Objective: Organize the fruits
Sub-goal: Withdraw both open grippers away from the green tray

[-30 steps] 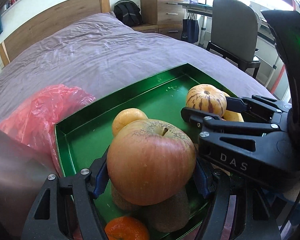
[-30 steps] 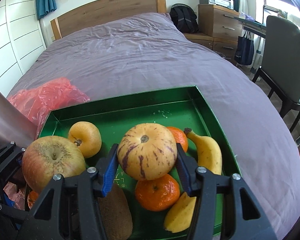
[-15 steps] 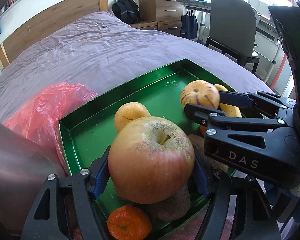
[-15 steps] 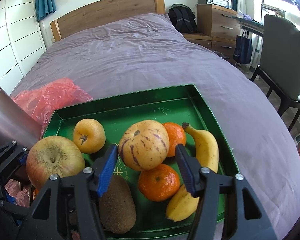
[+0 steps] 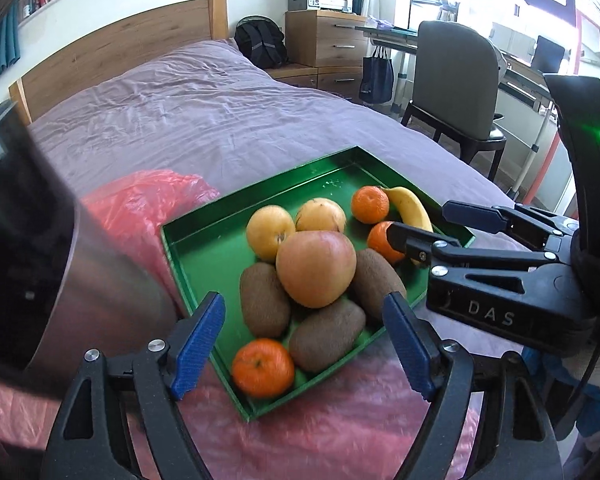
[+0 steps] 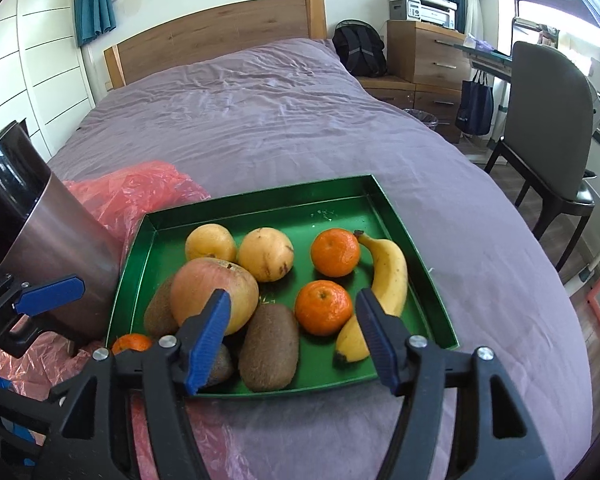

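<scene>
Large apple (image 5: 316,268), frame centre, rests atop kiwis (image 5: 264,300) in the green tray (image 5: 188,256). Probably firm, smooth, heavy; best gripped across its widest girth. Left gripper (image 5: 304,344) and right gripper (image 6: 294,340): fingers apart, empty.

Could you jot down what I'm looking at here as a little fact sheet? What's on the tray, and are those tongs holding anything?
surface: bed with purple sheet
tray: green tray, on the bed
fruit in tray: apple, banana, mandarins, kiwis, two yellowish round fruits
apple: resting on top of the kiwis
beside tray: red plastic bag, metal container
left tongs: open, empty
right tongs: open, empty
</scene>
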Demonstrator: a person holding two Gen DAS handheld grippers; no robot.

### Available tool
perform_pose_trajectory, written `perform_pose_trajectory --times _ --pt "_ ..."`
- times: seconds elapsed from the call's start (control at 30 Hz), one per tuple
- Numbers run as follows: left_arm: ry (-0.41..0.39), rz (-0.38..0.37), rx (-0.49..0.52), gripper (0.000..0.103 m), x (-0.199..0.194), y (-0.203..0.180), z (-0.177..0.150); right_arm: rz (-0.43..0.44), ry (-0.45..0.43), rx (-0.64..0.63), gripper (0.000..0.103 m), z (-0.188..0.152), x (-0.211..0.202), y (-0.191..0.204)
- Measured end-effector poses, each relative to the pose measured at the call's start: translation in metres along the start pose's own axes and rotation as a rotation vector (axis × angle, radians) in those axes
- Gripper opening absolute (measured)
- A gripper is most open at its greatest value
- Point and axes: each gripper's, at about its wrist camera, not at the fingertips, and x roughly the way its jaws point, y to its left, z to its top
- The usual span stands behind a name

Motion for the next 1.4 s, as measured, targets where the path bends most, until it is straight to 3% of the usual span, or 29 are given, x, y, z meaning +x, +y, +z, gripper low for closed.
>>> perform_pose_trajectory --times 0.2,0.27,0.5,0.73,1.03,1.17,1.4 --pt "-0.007 0.0 -0.034 0.077 -0.042 0.012 -0.034 0.016 -0.013 -0.02 0.075 -0.017 -0.04 0.022" --pt "-0.005 0.014 -0.042 0.077 -0.055 0.017 -0.047 0.023 -0.017 -0.028 0.08 -0.024 -0.051 0.03" --pt "-0.014 0.07 -0.081 0.08 -0.095 0.04 -0.09 0.053 -0.015 -0.061 0.083 -0.057 -0.088 0.069" --pt "-0.01 0.123 -0.15 0.08 -0.13 0.069 -0.132 0.091 -0.016 -0.076 0.103 -0.088 -0.115 0.105" --pt "-0.026 0.188 -0.222 0.08 -0.169 0.112 -0.185 0.107 -0.051 -0.129 0.103 -0.113 -0.145 0.15" --pt "-0.046 0.218 -0.243 0.095 -0.186 0.127 -0.201 0.106 -0.078 -0.156 0.103 -0.119 -0.157 0.168" --pt "-0.063 0.215 -0.312 0.096 -0.206 0.148 -0.218 0.101 -0.112 -0.205 0.103 -0.125 -0.174 0.196"
